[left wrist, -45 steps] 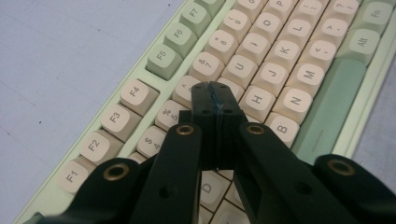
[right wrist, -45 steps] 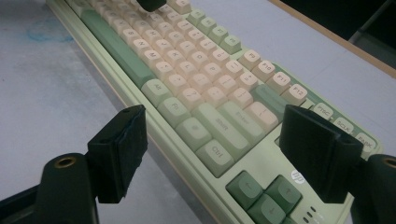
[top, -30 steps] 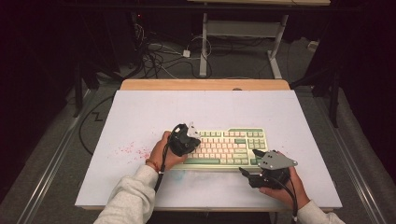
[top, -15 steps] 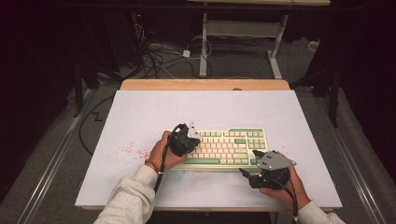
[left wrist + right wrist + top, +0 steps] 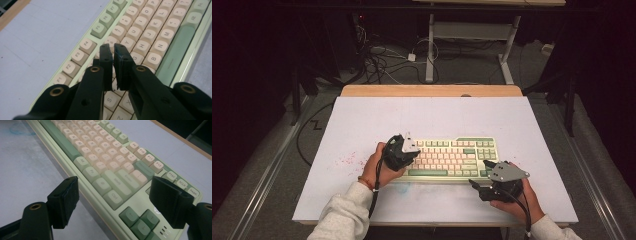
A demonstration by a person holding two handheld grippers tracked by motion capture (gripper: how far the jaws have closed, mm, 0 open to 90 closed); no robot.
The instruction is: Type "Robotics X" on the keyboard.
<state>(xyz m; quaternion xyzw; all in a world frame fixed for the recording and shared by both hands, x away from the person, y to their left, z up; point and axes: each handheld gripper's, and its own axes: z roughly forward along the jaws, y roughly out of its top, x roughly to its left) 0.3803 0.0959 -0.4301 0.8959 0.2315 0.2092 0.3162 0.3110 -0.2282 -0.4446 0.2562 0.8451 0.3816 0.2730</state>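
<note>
A cream and green keyboard (image 5: 452,157) lies on the white mat near the table's front. My left gripper (image 5: 413,152) hovers over its left end. In the left gripper view the keyboard (image 5: 155,32) runs under the left gripper (image 5: 112,48), whose jaws have just been opening. They stand a narrow slit apart above the letter keys with nothing between them. My right gripper (image 5: 479,173) is at the keyboard's front right corner. In the right gripper view the right gripper (image 5: 115,182) is wide open and straddles the keyboard (image 5: 105,162) near the Ctrl and arrow keys.
The white mat (image 5: 362,120) covers a wooden table (image 5: 432,90). Faint red specks (image 5: 347,161) mark the mat left of the keyboard, and a bluish smudge (image 5: 20,128) lies in front of it. Cables and a desk frame (image 5: 432,45) lie on the floor behind.
My left gripper has shifted slightly left and toward the person over the keyboard's left end. The right gripper has stayed put.
</note>
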